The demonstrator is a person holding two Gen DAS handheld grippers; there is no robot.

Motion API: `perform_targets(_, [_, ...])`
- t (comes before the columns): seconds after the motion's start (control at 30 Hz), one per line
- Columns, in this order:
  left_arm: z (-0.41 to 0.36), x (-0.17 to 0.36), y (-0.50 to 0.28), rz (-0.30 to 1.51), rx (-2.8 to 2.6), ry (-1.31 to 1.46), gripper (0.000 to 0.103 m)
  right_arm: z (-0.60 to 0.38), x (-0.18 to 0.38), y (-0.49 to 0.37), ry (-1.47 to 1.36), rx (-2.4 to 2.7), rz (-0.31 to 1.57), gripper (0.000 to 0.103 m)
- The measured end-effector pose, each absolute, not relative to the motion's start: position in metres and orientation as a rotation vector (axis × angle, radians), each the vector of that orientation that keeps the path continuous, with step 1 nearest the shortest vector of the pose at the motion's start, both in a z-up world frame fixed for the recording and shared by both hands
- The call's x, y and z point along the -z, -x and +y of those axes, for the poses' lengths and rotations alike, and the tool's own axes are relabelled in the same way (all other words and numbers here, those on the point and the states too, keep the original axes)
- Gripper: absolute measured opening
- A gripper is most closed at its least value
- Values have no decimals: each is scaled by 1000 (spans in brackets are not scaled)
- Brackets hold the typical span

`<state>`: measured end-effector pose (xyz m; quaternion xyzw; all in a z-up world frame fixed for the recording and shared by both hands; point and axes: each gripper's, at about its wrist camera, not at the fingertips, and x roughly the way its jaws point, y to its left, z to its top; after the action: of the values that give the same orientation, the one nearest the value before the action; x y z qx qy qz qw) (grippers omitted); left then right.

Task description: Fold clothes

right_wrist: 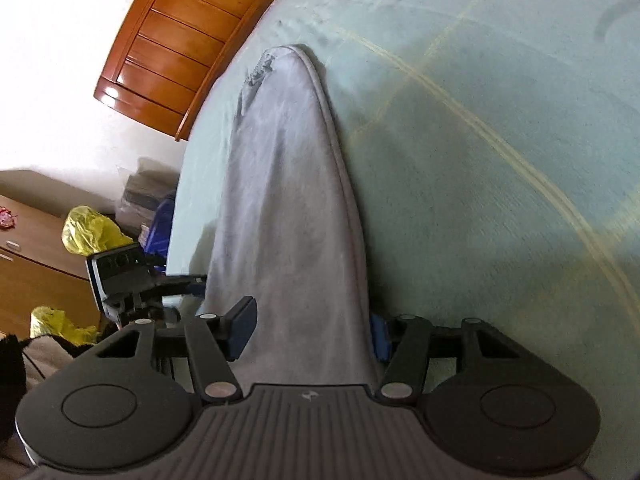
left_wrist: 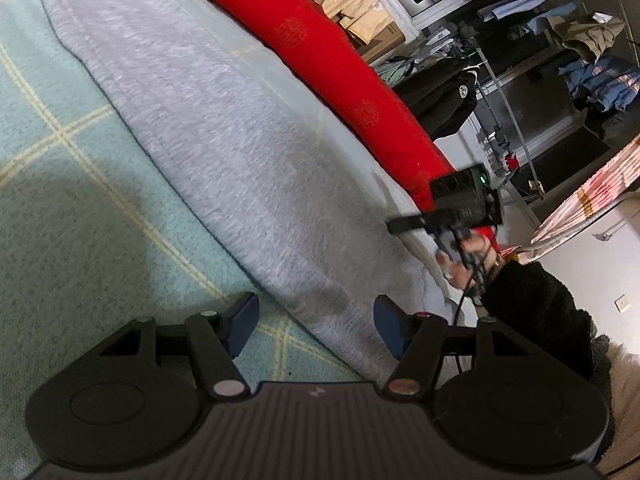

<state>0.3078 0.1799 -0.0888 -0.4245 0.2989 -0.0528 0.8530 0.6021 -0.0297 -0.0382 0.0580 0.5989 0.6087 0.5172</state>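
Note:
A long grey fleece garment (left_wrist: 208, 128) lies stretched out on a pale green bed sheet (left_wrist: 60, 184) with yellow check lines. My left gripper (left_wrist: 316, 328) is open just above the garment's near end, one blue pad over the sheet and one over the cloth. My right gripper (right_wrist: 312, 332) is open, and the other end of the garment (right_wrist: 296, 208) lies between its jaws. The right gripper also shows in the left wrist view (left_wrist: 404, 224) at the garment's far corner. The left gripper also shows in the right wrist view (right_wrist: 192, 280) at the garment's left edge.
A red rolled quilt (left_wrist: 332, 64) lies along the far edge of the bed. Beyond it are cardboard boxes (left_wrist: 368, 20) and racks of clothes (left_wrist: 592, 64). A wooden headboard (right_wrist: 180, 44), a wooden cabinet (right_wrist: 36, 256) and yellow bags (right_wrist: 92, 228) stand beside the bed.

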Motion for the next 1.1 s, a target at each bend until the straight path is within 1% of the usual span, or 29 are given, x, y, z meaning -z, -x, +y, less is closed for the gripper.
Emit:
perform_targets(0.13, [177, 88, -307, 625, 111, 881, 65, 15, 42, -604, -76, -1522, 1428, 62])
perform_targets(0.17, [177, 88, -307, 621, 114, 879, 65, 16, 41, -604, -59, -1518, 1428, 57])
perform_targets(0.2, [177, 89, -307, 617, 118, 878, 65, 15, 42, -604, -47, -1508, 1429, 41])
perform_targets(0.23, [178, 90, -307, 613, 121, 877, 65, 10, 44, -607, -56, -1476, 1434, 29])
perform_targets(0.27, [178, 90, -307, 611, 122, 874, 65, 3, 49, -610, -72, -1438, 1443, 3])
perform_targets(0.3, [177, 90, -307, 610, 122, 871, 65, -3, 56, -612, -102, -1403, 1454, 0])
perform_targets(0.33, [177, 89, -307, 611, 122, 864, 65, -8, 62, -614, -158, -1397, 1461, 0])
perform_targets(0.4, [177, 89, -308, 612, 127, 861, 65, -6, 59, -607, -122, -1398, 1414, 0])
perform_targets(0.47, [179, 90, -308, 609, 129, 870, 65, 2, 44, -595, -6, -1363, 1361, 0])
perform_targets(0.53, [178, 90, -309, 607, 128, 867, 65, 17, 22, -574, 187, -1311, 1277, 0])
perform_targets(0.6, [177, 89, -309, 606, 126, 860, 65, 32, 1, -549, 396, -1255, 1169, 4])
perform_targets(0.63, [176, 89, -308, 605, 125, 860, 65, 38, -7, -540, 466, -1229, 1122, 4])
perform_targets(0.77, [174, 88, -307, 607, 122, 856, 65, 45, -32, -534, 542, -1128, 1009, 3])
perform_targets(0.87, [173, 87, -307, 609, 120, 854, 65, 42, -31, -550, 517, -1064, 1014, 4])
perform_targets(1.03, [172, 87, -306, 609, 119, 860, 65, 43, -5, -554, 466, -1014, 1097, 4])
perform_targets(1.07, [173, 87, -306, 611, 119, 865, 65, 41, -5, -556, 449, -1022, 1098, 5])
perform_targets(1.1, [175, 85, -306, 612, 119, 875, 65, 39, -6, -557, 427, -1035, 1100, 10])
